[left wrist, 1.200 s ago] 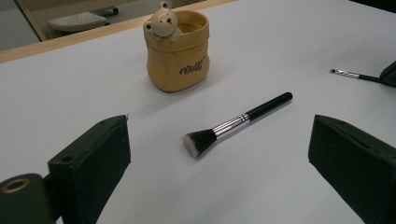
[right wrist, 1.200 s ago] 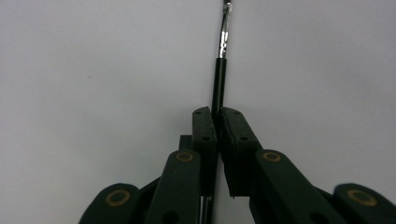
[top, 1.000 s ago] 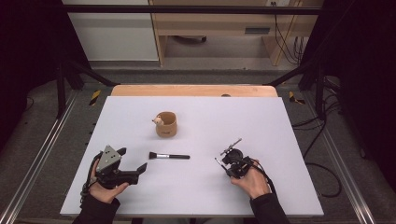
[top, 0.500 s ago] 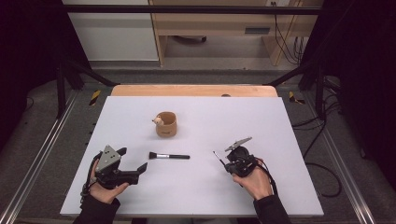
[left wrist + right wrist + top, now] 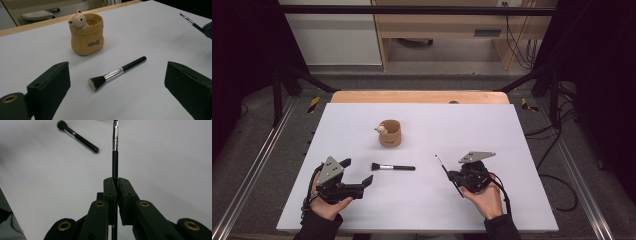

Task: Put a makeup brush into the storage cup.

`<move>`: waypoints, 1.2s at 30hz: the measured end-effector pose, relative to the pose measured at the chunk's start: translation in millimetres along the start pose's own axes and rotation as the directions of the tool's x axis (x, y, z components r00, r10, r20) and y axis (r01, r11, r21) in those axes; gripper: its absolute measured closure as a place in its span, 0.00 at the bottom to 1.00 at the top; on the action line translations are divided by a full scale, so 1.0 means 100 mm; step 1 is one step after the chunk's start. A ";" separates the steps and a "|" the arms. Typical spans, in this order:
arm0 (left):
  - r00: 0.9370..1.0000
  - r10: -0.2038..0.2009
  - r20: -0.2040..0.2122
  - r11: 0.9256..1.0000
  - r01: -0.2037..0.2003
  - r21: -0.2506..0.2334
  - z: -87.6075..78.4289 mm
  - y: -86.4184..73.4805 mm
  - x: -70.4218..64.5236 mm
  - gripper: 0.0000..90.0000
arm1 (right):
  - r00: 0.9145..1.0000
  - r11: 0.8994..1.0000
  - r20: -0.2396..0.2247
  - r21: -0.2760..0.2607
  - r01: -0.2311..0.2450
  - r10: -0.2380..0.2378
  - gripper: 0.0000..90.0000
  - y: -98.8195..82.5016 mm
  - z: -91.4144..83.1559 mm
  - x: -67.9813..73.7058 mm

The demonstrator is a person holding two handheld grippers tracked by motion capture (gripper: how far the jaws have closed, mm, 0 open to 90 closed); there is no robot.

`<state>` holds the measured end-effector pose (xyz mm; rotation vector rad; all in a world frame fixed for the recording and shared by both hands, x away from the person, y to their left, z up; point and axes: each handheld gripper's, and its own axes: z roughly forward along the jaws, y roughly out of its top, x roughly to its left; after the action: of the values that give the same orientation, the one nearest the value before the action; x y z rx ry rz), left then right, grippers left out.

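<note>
Two brushes in play. Thin brush (image 5: 447,172) is clamped in the right gripper (image 5: 460,180): right gripper view has both jaws pressed tight on its black handle (image 5: 114,165), silver ferrule further out, tip running off the top of the frame. In the high view it's lifted off the desk (image 5: 512,130), slanting toward the far-left, tip up, near the front edge, right of centre. Person's right hand (image 5: 484,197) is under the gripper, grey plate (image 5: 476,156) on top.

Fat brush (image 5: 393,167) lies flat on the desk, approx. centre-front, bristle end (image 5: 97,83) to the left, black handle pointing right toward the thin brush; well apart from it, not touching. It sits between the two grippers, closer to the left one.

Left gripper (image 5: 357,172) is near the front-left corner, jaws spread wide, nothing between the pads. Left gripper view looks straight along them at the fat brush, which lies just beyond the jaw tips w/o contact. Left hand (image 5: 324,202) holds it low by the front edge.

Cup (image 5: 389,133), tan, w/ a small bear figure (image 5: 78,20) on its rim, stands upright past the fat brush, toward the desk's middle, nearer the far edge than either gripper. Apart from both brushes. Some print on its front, too small to read.

White desk top has a wooden strip (image 5: 419,97) along the far edge.
</note>
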<state>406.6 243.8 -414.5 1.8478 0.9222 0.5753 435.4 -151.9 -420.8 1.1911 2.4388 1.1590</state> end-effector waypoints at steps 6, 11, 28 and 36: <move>1.000 0.001 0.015 1.000 -0.001 -0.005 0.01 0.04 -0.06 0.06 | 0.999 0.997 -0.043 -0.080 0.006 -0.010 0.95 -0.03 -0.02 0.01; 1.000 -0.007 0.027 1.000 0.007 -0.011 0.03 0.08 -0.11 0.07 | 0.997 0.990 -0.072 -0.139 0.012 -0.022 0.95 -0.03 -0.05 0.03; 0.997 -0.018 0.071 0.998 0.022 -0.052 0.16 0.32 -0.29 0.07 | 0.993 0.971 -0.108 -0.240 0.013 -0.040 0.95 -0.01 -0.12 0.07; 0.996 -0.019 0.090 0.998 0.025 -0.062 0.24 0.39 -0.37 0.07 | 0.992 0.966 -0.114 -0.257 0.016 -0.046 0.95 0.00 -0.11 0.09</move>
<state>414.8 191.3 -389.3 1.7903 0.8552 0.4987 424.5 -151.7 -411.4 1.0303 2.2891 1.5215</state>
